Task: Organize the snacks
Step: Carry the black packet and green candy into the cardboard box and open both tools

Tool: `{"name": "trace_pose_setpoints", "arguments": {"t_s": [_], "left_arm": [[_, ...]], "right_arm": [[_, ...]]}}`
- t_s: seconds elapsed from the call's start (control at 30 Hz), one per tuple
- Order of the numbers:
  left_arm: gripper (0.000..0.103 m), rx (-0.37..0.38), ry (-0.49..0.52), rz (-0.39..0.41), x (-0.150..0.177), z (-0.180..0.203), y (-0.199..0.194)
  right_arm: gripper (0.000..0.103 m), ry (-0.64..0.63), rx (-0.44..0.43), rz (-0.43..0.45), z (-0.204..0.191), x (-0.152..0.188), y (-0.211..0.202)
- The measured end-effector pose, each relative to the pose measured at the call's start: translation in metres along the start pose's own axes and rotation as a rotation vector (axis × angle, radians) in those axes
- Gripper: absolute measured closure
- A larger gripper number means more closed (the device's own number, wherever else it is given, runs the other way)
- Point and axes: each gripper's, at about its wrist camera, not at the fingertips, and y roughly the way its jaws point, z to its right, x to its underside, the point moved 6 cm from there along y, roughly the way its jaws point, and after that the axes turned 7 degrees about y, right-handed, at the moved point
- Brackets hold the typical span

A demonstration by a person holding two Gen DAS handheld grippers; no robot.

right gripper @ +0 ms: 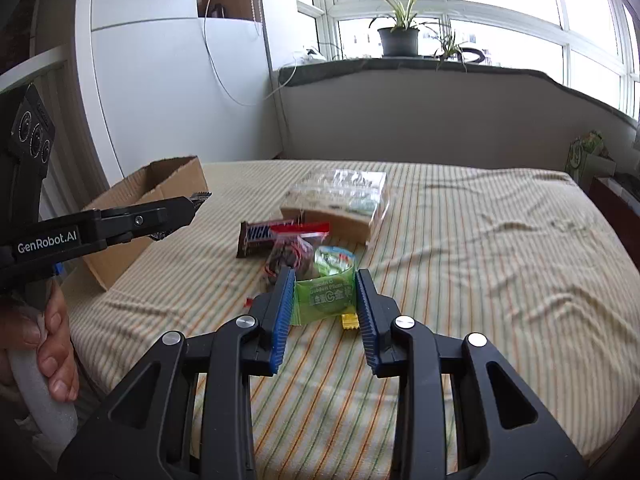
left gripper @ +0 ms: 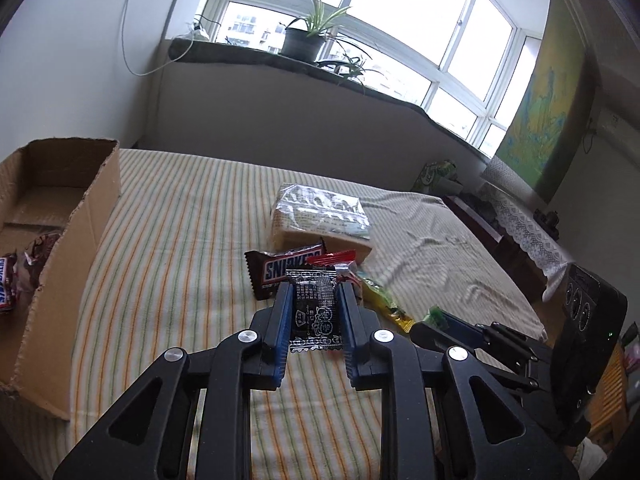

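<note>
Left tool: jaws narrow, clamped on a black snack packet, packet upright between the blue pads and clear of the bed.

Right tool: jaws narrow, gripping a green plum-candy packet, a yellow packet peeking out below it at 5 o'clock.

Rest of the pile sits on the striped bedsheet just beyond both tools, 12 o'clock: Snickers bar, red-topped clear bag overlapping its right end, a second yellow packet at 3 o'clock of the left tool. Big clear-wrapped biscuit pack behind them, touching the pile.

Cardboard box open at 9–10 o'clock in the left wrist view, on the bed, well apart from the pile. Inside: another Snickers and a brown wrapper.

Right wrist view, 9 o'clock: left tool seen from the side, packet edge at its tip over the box; person's hand on a white handle at 8 o'clock.
</note>
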Motion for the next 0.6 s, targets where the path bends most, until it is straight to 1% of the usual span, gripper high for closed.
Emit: {"name": "trace_pose_setpoints", "arguments": {"t_s": [0.07, 0.17, 0.23, 0.3, 0.43, 0.6], "left_arm": [[0.082, 0.014, 0.025, 0.035, -0.014, 0.008, -0.009], [0.082, 0.019, 0.066, 0.109, -0.042, 0.019, -0.031], [0.082, 0.032, 0.082, 0.150, -0.056, 0.022, -0.046], [0.082, 0.032, 0.103, 0.169, -0.063, 0.023, -0.057], [0.082, 0.024, 0.104, 0.197, -0.066, 0.010, -0.072], [0.082, 0.019, 0.054, 0.200, -0.057, -0.013, -0.080]], "right_arm": [[0.071, -0.022, 0.011, 0.046, -0.004, -0.021, -0.015], [0.071, -0.057, 0.033, 0.110, -0.013, -0.050, -0.035], [0.071, -0.073, 0.040, 0.142, -0.022, -0.064, -0.045], [0.071, -0.094, 0.046, 0.166, -0.033, -0.074, -0.051], [0.071, -0.122, 0.045, 0.161, -0.055, -0.082, -0.047], [0.071, -0.159, 0.010, 0.119, -0.087, -0.079, -0.029]]}}
